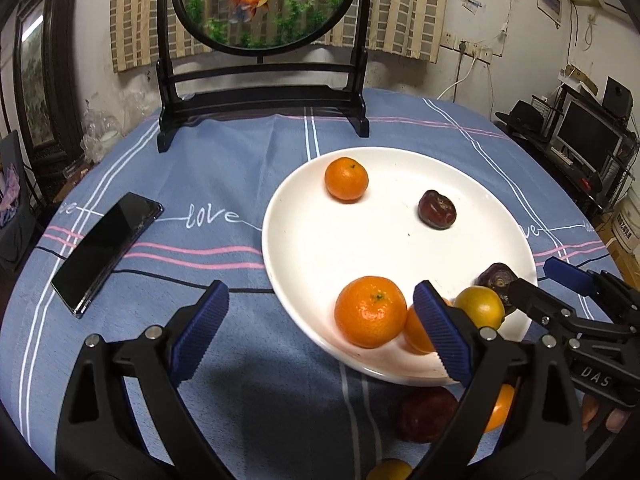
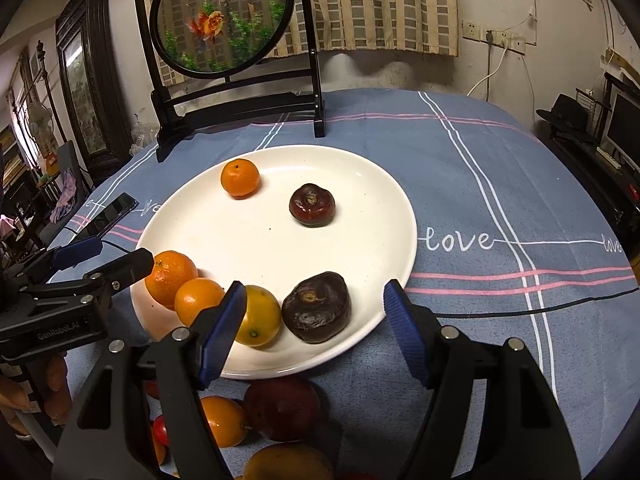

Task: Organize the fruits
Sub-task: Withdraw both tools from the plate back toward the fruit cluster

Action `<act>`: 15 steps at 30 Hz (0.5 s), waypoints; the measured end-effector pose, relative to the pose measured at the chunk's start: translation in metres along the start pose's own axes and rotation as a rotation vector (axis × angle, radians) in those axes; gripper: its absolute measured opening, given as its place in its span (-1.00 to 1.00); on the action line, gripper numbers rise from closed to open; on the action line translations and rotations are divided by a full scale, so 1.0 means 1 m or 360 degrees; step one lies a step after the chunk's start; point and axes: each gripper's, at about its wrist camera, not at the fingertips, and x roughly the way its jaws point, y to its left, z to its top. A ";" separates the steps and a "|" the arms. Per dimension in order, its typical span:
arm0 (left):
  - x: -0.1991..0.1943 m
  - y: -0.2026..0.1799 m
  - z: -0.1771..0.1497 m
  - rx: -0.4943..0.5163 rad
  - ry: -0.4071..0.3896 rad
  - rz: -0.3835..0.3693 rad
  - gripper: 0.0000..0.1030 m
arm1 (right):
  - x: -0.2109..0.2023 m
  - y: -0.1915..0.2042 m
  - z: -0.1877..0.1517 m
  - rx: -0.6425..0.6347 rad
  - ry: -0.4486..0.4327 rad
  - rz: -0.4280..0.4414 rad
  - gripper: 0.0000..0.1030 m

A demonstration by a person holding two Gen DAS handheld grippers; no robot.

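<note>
Right wrist: dark fruit (image 2: 317,307) between spread right claw (image 2: 316,312) fingers; untouched

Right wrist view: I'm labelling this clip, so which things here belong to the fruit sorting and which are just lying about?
Part of the job:
- round white ceramic plate
- orange mandarins on it
- yellow citrus fruit
- dark brown wrinkled fruits
- loose fruits on the cloth near the plate

Just lying about:
- black smartphone
- black-framed round goldfish screen
- blue striped tablecloth
</note>
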 end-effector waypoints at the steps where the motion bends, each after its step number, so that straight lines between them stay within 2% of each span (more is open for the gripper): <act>1: 0.000 0.000 -0.001 -0.0008 0.0007 -0.0009 0.85 | 0.000 0.000 0.000 -0.0004 0.0005 -0.0001 0.38; 6: 0.001 -0.002 -0.003 -0.0011 0.0038 -0.0049 0.85 | -0.007 0.002 0.000 -0.0044 -0.0026 -0.0016 0.39; 10: -0.002 -0.005 -0.006 0.0001 0.0032 -0.0029 0.85 | -0.019 -0.008 -0.014 0.0032 0.0033 -0.0005 0.38; 15: -0.018 -0.014 -0.024 0.0104 0.0024 -0.0004 0.85 | -0.048 -0.013 -0.033 -0.0011 0.0017 -0.0038 0.38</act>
